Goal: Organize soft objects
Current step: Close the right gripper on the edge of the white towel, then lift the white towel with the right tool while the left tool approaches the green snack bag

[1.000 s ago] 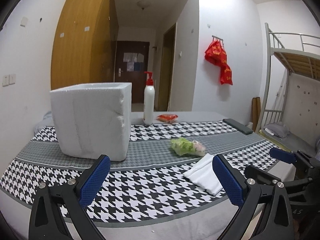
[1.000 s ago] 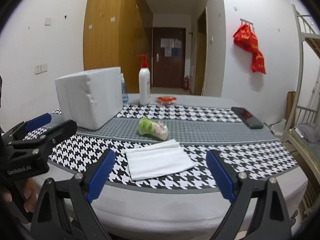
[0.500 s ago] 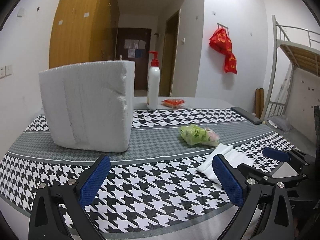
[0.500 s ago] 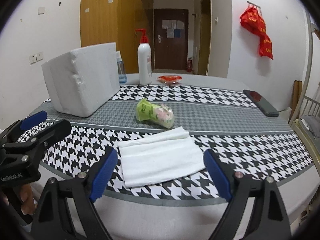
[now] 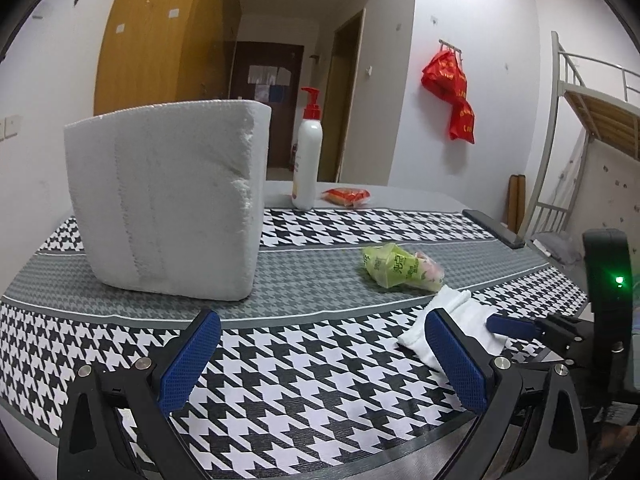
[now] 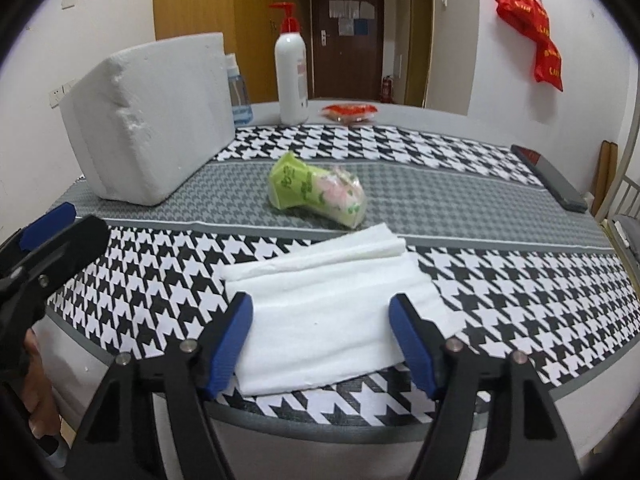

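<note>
Both hand-held grippers had moved closer over the houndstooth-patterned tabletop (image 6: 500,272). Right hand-held gripper (image 6: 320,340), jaws just narrowing yet apart, straddled the folded white cloth (image 6: 332,312). Left hand-held gripper (image 5: 320,360) gaped empty near the white foam box (image 5: 168,208).

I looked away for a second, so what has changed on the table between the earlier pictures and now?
The right gripper has come down toward the folded white cloth, its jaws closing partway, now either side of the near edge, not yet gripping. The left gripper moved closer to the white foam box, still open and empty. Cloth, green plastic packet and box have not moved.
</note>
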Motion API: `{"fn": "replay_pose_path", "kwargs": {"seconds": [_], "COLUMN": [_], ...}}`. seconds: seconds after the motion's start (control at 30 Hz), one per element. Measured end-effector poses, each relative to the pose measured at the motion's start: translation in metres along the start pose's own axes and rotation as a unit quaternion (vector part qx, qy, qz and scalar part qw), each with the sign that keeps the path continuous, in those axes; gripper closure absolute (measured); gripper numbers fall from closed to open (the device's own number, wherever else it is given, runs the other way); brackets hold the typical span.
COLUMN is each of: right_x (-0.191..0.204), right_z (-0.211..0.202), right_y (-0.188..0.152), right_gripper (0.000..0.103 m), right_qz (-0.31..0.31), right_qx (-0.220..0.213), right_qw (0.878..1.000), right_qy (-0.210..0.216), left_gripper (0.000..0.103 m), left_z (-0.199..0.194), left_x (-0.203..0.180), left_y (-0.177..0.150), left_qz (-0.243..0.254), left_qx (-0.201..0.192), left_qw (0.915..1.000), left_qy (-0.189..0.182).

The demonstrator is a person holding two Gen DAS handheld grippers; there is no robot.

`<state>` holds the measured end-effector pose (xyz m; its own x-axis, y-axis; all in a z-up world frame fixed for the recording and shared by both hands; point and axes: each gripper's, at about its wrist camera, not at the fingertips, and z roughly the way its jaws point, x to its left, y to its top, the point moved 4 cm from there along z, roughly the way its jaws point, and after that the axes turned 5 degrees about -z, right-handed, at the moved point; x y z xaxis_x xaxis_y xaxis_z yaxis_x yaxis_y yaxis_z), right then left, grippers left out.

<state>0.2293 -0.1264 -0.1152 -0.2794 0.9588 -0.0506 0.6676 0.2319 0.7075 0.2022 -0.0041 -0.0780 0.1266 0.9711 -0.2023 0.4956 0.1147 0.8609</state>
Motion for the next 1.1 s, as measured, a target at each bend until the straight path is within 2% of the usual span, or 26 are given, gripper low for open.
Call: {"fn": "replay_pose_path", "kwargs": {"seconds": [0.43,0.5,0.57,0.67,0.77,0.93,1.1], "right_x": [0.001,0.002,0.003,0.0,-0.007,-0.022,-0.04], "right_z": [0.004,0.001,-0.001,-0.004,-0.007,-0.026,-0.038], "right_y": [0.001,0.001,0.0,-0.001,0.0,0.008,0.01], "right_gripper": [0.037,0.046,0.069,0.088,0.091,0.091,0.091], "right_qz": [-0.019,-0.021,-0.022,-0.021,-0.009,0.006,0.021], "right_qx": [0.01,0.011,0.011,0.012,0.011,-0.016,-0.025], "right_qw": [1.0,1.0,1.0,1.0,1.0,0.999,0.999], "right_qy": [-0.014,-0.009,-0.006,-0.011,-0.022,-0.029,-0.035], "left_gripper": [0.001,0.001,0.001,0.001,0.001,0.001,0.001], "left_z": [0.007,0.006,0.007,0.009,0.009,0.01,0.017], "left_x": [0.0,-0.001,0.0,-0.001,-0.004,-0.019,-0.04], "left_y": [0.0,-0.001,-0.001,0.0,0.004,0.016,0.026], "left_qz": [-0.002,-0.001,-0.001,-0.002,0.001,0.01,0.025], "left_qx": [0.013,0.013,0.016,0.021,0.02,0.015,0.016], "left_qw": [0.9999,0.9999,0.9999,0.9998,0.9998,0.9998,0.9995], "left_qy": [0.002,0.003,0.005,0.005,0.003,-0.004,-0.011]}}
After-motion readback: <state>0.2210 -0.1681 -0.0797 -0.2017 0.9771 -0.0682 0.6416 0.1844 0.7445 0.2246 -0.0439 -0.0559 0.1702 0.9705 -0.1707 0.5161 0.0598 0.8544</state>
